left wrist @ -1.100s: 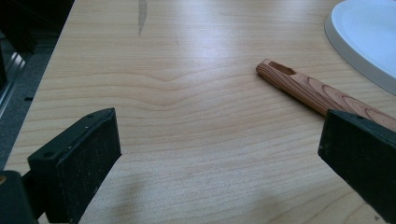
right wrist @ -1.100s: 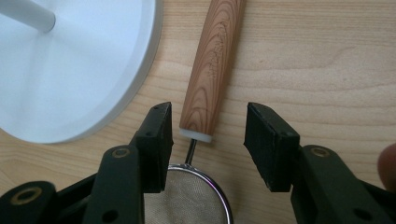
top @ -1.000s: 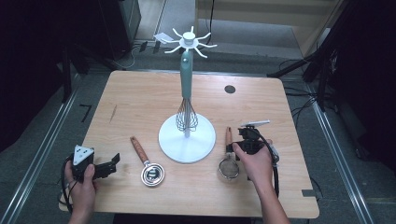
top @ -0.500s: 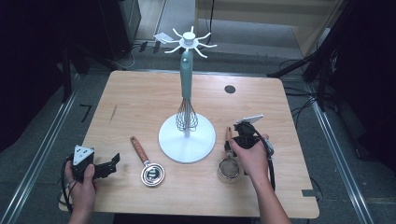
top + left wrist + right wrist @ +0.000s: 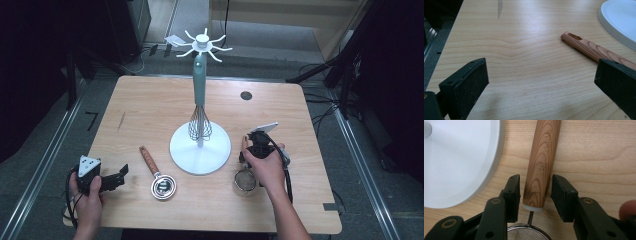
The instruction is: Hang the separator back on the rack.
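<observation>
A white utensil stand rises at mid-table, and a teal-handled whisk hangs from it. Just right of its base lies a small strainer with a wooden handle. My right gripper points down over that handle, open, one jaw on each side with narrow gaps. A round metal utensil with a wooden handle lies left of the base. My left gripper rests open at the front left of the table, nothing between its jaws.
The wooden table has a dark round hole near its far right. Metal rails and cables run along the floor on both sides. The stand's white hooks spread out above the table's far edge.
My right hand has shifted slightly left and down over the strainer's handle, which now sits between the jaws. The left gripper has stayed put.
</observation>
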`<state>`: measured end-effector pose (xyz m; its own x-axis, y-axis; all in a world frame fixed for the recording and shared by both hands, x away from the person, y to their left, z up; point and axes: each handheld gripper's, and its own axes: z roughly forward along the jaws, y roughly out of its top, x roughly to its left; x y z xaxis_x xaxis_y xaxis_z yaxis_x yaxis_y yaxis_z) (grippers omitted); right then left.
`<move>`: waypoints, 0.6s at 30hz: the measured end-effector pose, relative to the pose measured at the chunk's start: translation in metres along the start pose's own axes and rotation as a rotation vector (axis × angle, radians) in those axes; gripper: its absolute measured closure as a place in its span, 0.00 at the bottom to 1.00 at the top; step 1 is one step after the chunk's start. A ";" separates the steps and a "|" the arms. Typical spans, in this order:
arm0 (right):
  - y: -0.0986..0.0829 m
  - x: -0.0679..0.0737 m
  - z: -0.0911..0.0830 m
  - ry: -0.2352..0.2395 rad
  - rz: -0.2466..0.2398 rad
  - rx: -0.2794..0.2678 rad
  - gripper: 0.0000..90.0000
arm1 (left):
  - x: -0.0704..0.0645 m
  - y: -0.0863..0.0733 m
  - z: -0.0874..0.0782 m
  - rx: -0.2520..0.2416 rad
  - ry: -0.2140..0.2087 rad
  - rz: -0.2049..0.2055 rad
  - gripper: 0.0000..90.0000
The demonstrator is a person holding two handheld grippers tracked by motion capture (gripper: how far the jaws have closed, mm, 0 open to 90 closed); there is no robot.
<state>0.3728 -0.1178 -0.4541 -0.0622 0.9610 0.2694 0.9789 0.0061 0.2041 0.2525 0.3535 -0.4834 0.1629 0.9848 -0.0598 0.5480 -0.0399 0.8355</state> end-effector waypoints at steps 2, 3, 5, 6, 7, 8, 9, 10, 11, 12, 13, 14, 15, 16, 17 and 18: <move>0.000 0.000 0.001 -0.005 -0.005 0.002 0.68 | 0.000 0.000 0.000 0.000 0.000 0.000 0.00; 0.000 0.000 0.001 -0.007 -0.005 0.005 0.69 | 0.000 0.000 0.000 0.000 0.000 -0.001 0.00; 0.000 0.001 0.002 -0.011 -0.006 0.009 0.69 | 0.000 0.000 0.000 0.000 0.000 -0.001 0.00; 0.000 0.001 0.002 -0.012 -0.010 0.011 0.69 | 0.000 0.000 0.000 0.000 0.000 -0.001 0.00; 0.000 0.001 0.003 -0.013 -0.010 0.011 0.70 | 0.000 0.000 0.000 0.000 0.000 -0.001 0.00; 0.000 0.002 0.003 -0.012 -0.007 0.013 0.70 | 0.000 0.000 0.000 0.000 0.000 -0.001 0.00; 0.000 0.002 0.003 -0.012 -0.004 0.013 0.70 | 0.000 0.000 0.000 0.000 0.000 0.000 0.00; 0.000 0.001 0.003 -0.012 -0.009 0.013 0.70 | 0.000 0.000 0.000 0.000 0.000 0.000 0.00; 0.000 0.002 0.004 -0.014 -0.006 0.014 0.70 | 0.000 0.000 0.000 0.000 0.000 -0.001 0.00; 0.000 0.002 0.004 -0.015 -0.007 0.014 0.70 | 0.000 0.000 0.000 0.000 0.000 -0.001 0.00; 0.001 0.002 0.004 -0.015 -0.005 0.014 0.70 | 0.000 0.000 0.000 0.000 0.000 0.000 0.00; 0.001 0.002 0.005 -0.017 -0.004 0.014 0.70 | 0.000 0.000 0.000 0.001 0.000 -0.001 0.00; 0.001 0.002 0.005 -0.019 -0.004 0.018 0.70 | 0.000 0.000 0.000 0.001 0.000 -0.001 0.00; 0.001 0.002 0.005 -0.019 -0.003 0.020 0.70 | 0.000 0.000 0.000 0.000 0.000 -0.001 0.00; 0.001 0.002 0.005 -0.020 0.000 0.021 0.71 | 0.000 0.000 0.000 0.001 0.000 -0.001 0.00; 0.001 0.002 0.006 -0.022 0.000 0.021 0.71 | 0.000 0.000 0.000 0.000 0.000 -0.001 0.00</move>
<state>0.3748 -0.1139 -0.4586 -0.0580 0.9669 0.2487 0.9828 0.0116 0.1844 0.2524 0.3534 -0.4834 0.1622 0.9849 -0.0603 0.5482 -0.0392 0.8354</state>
